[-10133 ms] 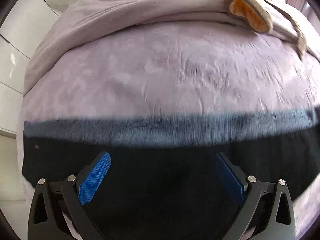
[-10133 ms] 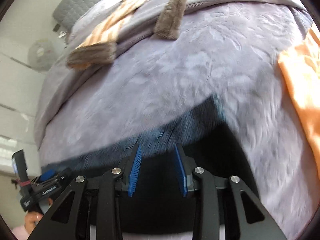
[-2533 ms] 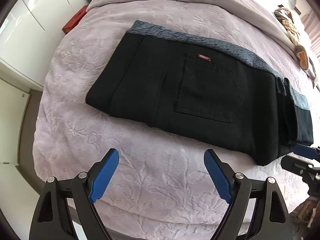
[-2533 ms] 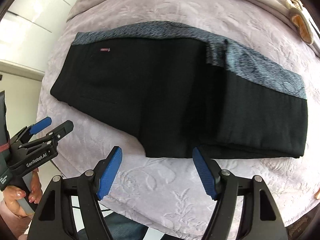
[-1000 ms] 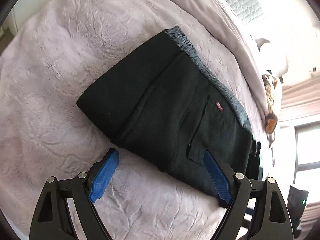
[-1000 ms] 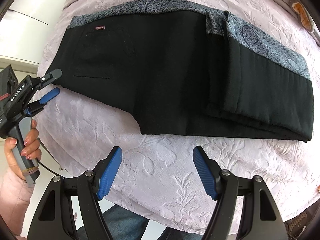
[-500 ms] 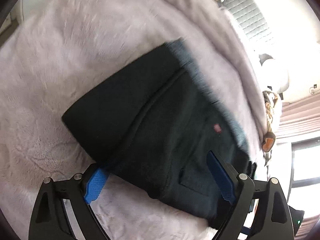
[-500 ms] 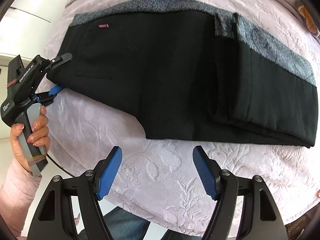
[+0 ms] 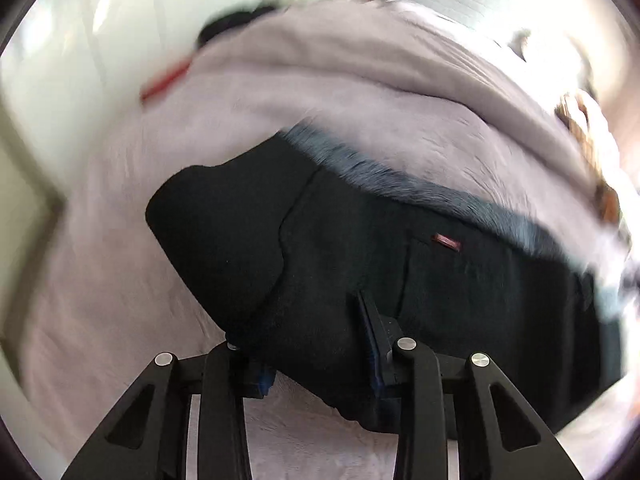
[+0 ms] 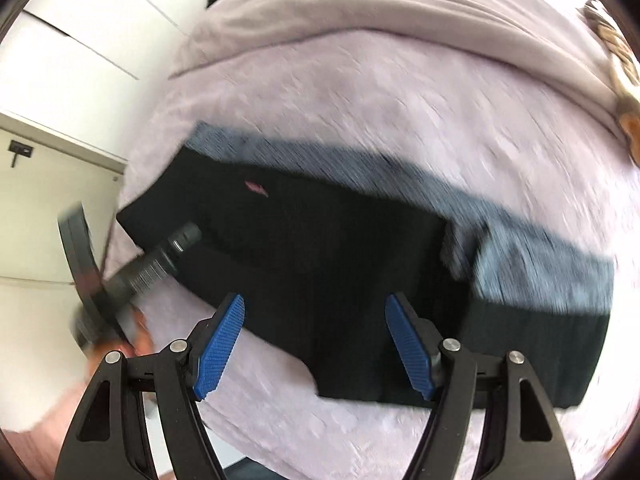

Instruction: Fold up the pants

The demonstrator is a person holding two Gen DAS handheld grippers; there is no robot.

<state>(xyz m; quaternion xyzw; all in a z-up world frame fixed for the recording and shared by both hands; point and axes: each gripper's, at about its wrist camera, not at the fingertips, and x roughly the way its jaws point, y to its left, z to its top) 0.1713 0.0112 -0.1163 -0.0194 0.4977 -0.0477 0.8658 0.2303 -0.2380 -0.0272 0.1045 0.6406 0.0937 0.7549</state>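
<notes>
Now the left gripper [image 9: 316,344] has just been closing, and its jaws pinch the near edge of the pants [image 9: 360,248] close to their left end; the black cloth fills the gap between the fingers [image 9: 370,320] and bulges up just beyond them. From that grip the garment runs away to the right and slightly forward, its long axis crosswise to the line the tongs point along, with the grey waistband [image 9: 420,188] on the far edge and a small red tag [image 9: 446,241] just inside it.

The right gripper [image 10: 316,344] stands spread wide, nothing pressed between its blue pads [image 10: 219,350]. It hangs over the same near edge, about midway along the pants [image 10: 340,260]: black cloth lies just ahead of and between the fingers, bedspread [image 10: 360,120] under them. From these tongs the thicker, already doubled part lies to the right, and the left gripper [image 10: 176,248], blurred, bites the left end.

The bundle lies lengthwise on the bedspread [image 9: 100,260]. Likely the left end is to be carried rightwards over the rest, and the left hand is the nearer one for it, being already on it; the right seems free to steady or take the edge.
</notes>
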